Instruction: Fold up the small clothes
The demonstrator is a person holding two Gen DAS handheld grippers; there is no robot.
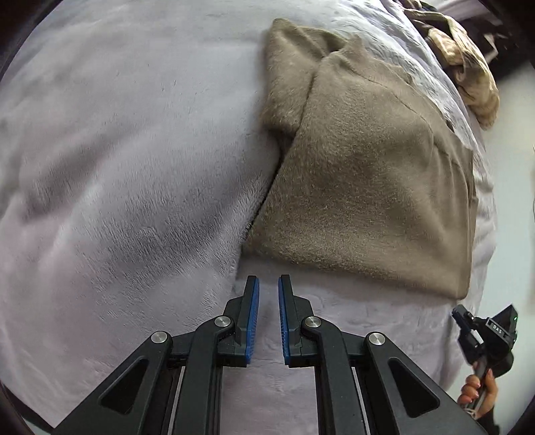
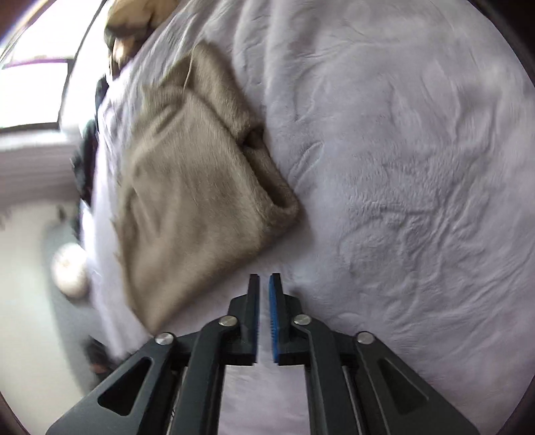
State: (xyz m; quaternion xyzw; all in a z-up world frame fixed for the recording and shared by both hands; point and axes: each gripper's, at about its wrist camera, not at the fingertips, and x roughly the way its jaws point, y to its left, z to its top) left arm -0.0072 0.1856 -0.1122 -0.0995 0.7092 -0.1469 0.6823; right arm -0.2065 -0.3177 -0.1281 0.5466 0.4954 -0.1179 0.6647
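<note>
A tan fuzzy garment (image 1: pixel 361 174) lies folded on the pale lilac plush blanket (image 1: pixel 117 167). It also shows in the right wrist view (image 2: pixel 194 200), blurred, with a rolled edge at its right side. My left gripper (image 1: pixel 268 279) hovers just short of the garment's near edge, jaws slightly apart and empty. My right gripper (image 2: pixel 264 277) is over bare blanket (image 2: pixel 401 167) next to the garment's near corner, jaws nearly closed with a narrow gap and nothing between them. The right gripper's body and the hand holding it show in the left wrist view (image 1: pixel 485 338).
A crumpled beige-and-brown cloth (image 1: pixel 461 57) lies at the blanket's far edge, also in the right wrist view (image 2: pixel 133 20). The bed edge drops to a pale floor (image 1: pixel 511 234) on one side. A round whitish object (image 2: pixel 70 267) sits on the floor.
</note>
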